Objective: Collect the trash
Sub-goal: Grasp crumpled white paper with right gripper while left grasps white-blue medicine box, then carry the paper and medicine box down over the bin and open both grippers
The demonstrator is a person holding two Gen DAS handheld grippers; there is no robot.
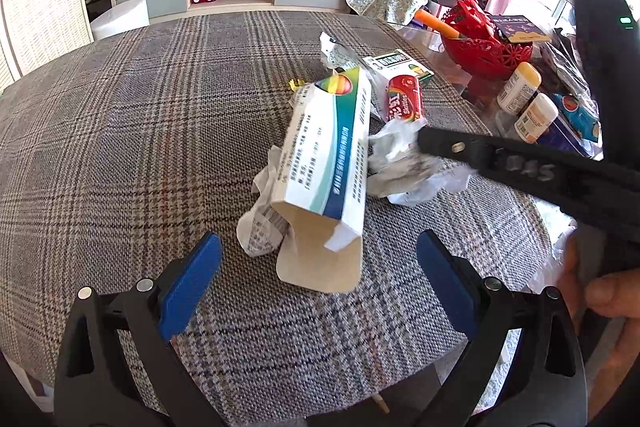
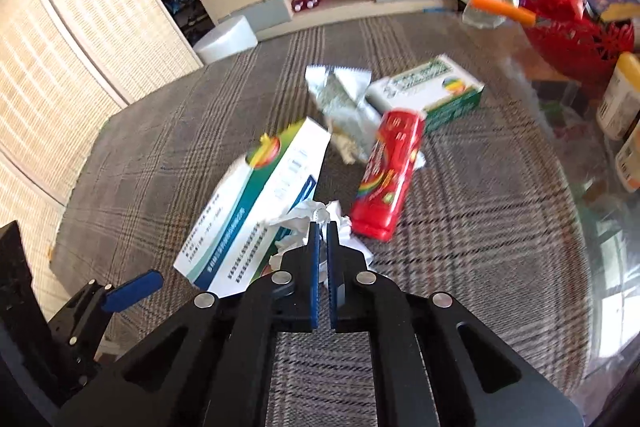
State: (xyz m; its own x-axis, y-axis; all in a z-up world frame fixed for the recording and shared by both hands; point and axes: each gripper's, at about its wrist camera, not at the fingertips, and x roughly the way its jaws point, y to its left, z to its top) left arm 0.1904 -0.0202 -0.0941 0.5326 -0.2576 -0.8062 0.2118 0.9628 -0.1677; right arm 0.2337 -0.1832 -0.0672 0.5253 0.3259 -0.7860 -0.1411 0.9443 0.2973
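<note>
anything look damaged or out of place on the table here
Yes. The long white and teal box lies with its near end torn open, flap splayed on the plaid cloth. Crumpled white paper and a red Skittles tube are strewn beside it.

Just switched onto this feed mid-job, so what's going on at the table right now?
A person with a gripper in each hand is clearing litter off a plaid-covered table. The right gripper is shut on a crumpled white paper wad lying beside the long white and teal box. The left gripper is open, its jaws spread in front of that box's open end, holding nothing. A red Skittles pack, a smaller green box and a torn wrapper lie uncollected.
</note>
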